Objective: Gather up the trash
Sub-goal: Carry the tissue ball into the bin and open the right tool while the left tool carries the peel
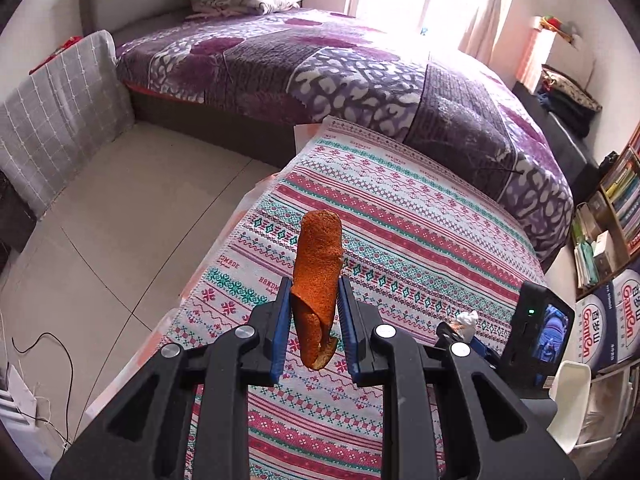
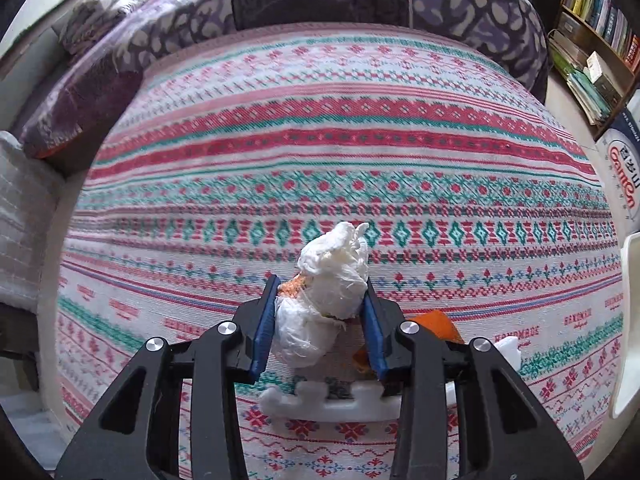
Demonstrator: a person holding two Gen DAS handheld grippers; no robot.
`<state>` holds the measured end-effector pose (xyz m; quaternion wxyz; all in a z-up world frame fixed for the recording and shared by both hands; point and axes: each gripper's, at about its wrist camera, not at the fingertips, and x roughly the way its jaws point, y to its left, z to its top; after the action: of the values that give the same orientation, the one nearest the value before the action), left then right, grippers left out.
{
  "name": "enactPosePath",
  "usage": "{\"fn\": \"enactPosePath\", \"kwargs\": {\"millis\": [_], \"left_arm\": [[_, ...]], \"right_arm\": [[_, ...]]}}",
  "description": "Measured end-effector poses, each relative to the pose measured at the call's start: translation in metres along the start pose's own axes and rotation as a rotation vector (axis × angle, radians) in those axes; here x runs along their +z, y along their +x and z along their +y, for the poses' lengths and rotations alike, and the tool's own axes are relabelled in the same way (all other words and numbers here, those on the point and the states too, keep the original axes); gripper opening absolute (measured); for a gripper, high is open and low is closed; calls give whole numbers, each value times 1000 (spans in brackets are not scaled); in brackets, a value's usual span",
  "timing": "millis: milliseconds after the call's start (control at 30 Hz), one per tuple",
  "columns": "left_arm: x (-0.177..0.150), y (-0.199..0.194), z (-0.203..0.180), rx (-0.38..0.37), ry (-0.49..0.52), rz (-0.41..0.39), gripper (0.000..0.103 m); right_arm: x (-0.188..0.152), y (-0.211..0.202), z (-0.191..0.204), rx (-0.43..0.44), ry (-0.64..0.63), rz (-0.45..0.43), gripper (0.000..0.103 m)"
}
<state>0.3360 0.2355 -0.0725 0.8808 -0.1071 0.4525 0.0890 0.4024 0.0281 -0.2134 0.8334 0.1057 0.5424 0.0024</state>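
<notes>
My left gripper (image 1: pixel 313 300) is shut on a curled orange peel (image 1: pixel 317 272) and holds it upright above the patterned tablecloth (image 1: pixel 400 208). My right gripper (image 2: pixel 320 300) is shut on a crumpled white tissue wad (image 2: pixel 328 284) with an orange scrap in it, above the same cloth (image 2: pixel 320 140). The right gripper and its tissue also show in the left wrist view (image 1: pixel 464 322), to the right. Below the right gripper lie a white toothed plastic piece (image 2: pixel 328 400) and an orange scrap (image 2: pixel 436 326) on the cloth.
A bed with a purple blanket (image 1: pixel 320 64) stands behind the table. Tiled floor (image 1: pixel 100 220) lies to the left, with a grey cushion (image 1: pixel 56 120) and cables. Bookshelves (image 1: pixel 616 208) and boxes stand right. A white chair edge (image 2: pixel 628 320) is at the right.
</notes>
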Motion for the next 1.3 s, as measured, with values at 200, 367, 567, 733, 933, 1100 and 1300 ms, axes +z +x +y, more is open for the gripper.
{"fn": "enactPosePath", "kwargs": {"millis": [200,367,567,733,933,1100,1300], "left_arm": [[2,-12,3,22,-26,-55,23],[-1,-31,-5,72,-21,-142,23],[-11,-56,-23,128,15,-241,23],[-22,-67,-43,114,52,-271,23],[-41,-66,-73,97,117,-267,23],[-52,-63,-97,77,166,-266,23],[-59,-67,-121,53,198,-285,23]], "right_arm": [[12,-55,10,144,-9,-128,36],[16,-110,13,140,-45,-262,36],[6,-155,0,76,-57,-352,36],[-10,-173,-20,21,-64,-370,36],[-20,-178,-50,-1,-29,-386,36],[-19,-182,-68,-36,-16,-405,36],[-18,-185,-87,-50,5,-399,37]]}}
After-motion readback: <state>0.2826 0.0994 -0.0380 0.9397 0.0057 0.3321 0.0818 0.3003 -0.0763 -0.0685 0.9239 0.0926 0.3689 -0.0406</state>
